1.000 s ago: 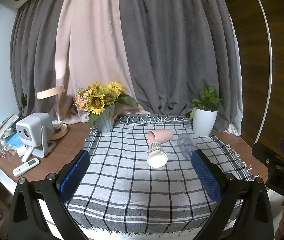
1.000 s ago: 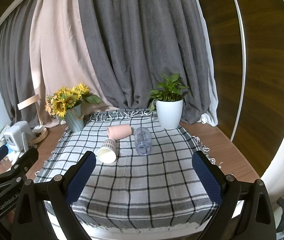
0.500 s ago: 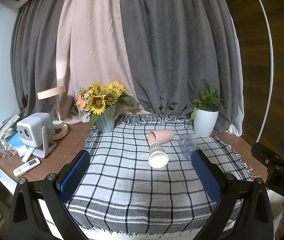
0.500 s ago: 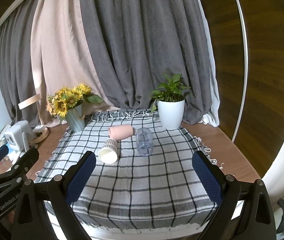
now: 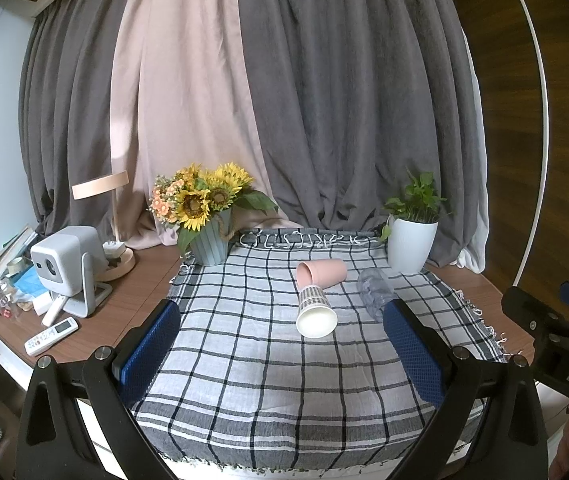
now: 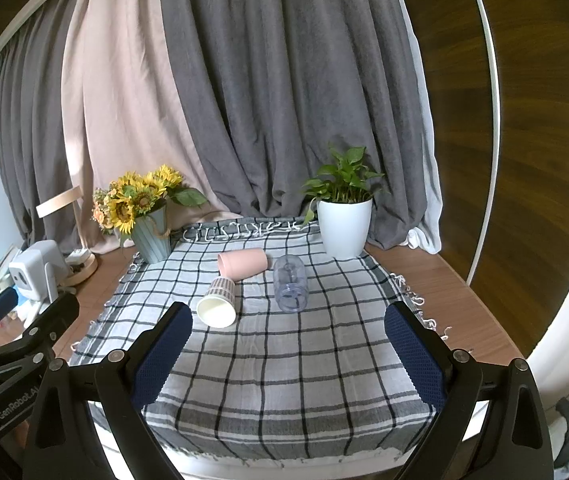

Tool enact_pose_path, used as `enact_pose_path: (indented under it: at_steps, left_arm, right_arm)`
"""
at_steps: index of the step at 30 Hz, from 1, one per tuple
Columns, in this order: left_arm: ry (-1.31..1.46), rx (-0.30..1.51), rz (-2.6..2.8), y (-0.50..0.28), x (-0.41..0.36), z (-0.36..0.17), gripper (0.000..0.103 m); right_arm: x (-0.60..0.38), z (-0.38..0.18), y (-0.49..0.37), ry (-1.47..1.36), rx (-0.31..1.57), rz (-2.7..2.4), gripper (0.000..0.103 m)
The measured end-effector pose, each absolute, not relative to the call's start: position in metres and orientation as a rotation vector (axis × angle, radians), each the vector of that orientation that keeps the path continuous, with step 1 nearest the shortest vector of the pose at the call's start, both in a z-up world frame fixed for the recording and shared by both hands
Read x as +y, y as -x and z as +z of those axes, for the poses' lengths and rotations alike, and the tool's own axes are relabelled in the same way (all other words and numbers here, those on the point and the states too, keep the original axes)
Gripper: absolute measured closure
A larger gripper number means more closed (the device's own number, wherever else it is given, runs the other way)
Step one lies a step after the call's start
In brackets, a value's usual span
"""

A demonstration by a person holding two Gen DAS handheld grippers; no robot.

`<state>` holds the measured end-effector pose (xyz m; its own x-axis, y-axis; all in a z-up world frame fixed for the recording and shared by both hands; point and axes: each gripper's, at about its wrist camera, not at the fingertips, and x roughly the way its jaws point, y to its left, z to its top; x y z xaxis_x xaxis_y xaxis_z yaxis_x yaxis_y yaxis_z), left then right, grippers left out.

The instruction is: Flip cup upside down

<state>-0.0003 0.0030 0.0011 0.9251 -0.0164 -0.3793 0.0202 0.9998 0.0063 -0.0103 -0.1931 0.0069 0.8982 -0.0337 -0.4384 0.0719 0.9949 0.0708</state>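
Three cups lie on their sides on the checked cloth [image 5: 244,360] [image 6: 284,360]: a pink cup [image 5: 321,272] [image 6: 242,263], a striped paper cup [image 5: 315,312] [image 6: 218,307] with its mouth toward me, and a clear plastic cup [image 5: 373,290] [image 6: 290,283]. My left gripper [image 5: 282,356] is open and empty, held back over the near part of the cloth. My right gripper [image 6: 288,360] is open and empty, also short of the cups. Each gripper shows at the edge of the other's view.
A sunflower vase [image 5: 208,240] [image 6: 150,236] stands at the cloth's back left, a white potted plant [image 5: 410,242] [image 6: 344,228] at the back right. A projector [image 5: 66,264], a lamp and a remote [image 5: 50,330] sit on the wooden desk to the left. Curtains hang behind.
Both views have shifted only slightly; the cups have not moved and both grippers stay open.
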Motion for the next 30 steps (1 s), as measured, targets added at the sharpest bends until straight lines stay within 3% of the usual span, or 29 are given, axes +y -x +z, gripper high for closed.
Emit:
enact_pose_path:
  at_steps: [30]
  left_arm:
    - [-0.012,0.410,-0.027,-0.015,0.004,-0.004,0.000]
  right_arm:
    - [-0.190,-0.003,0.003,-0.079,0.470,-0.059,0.006]
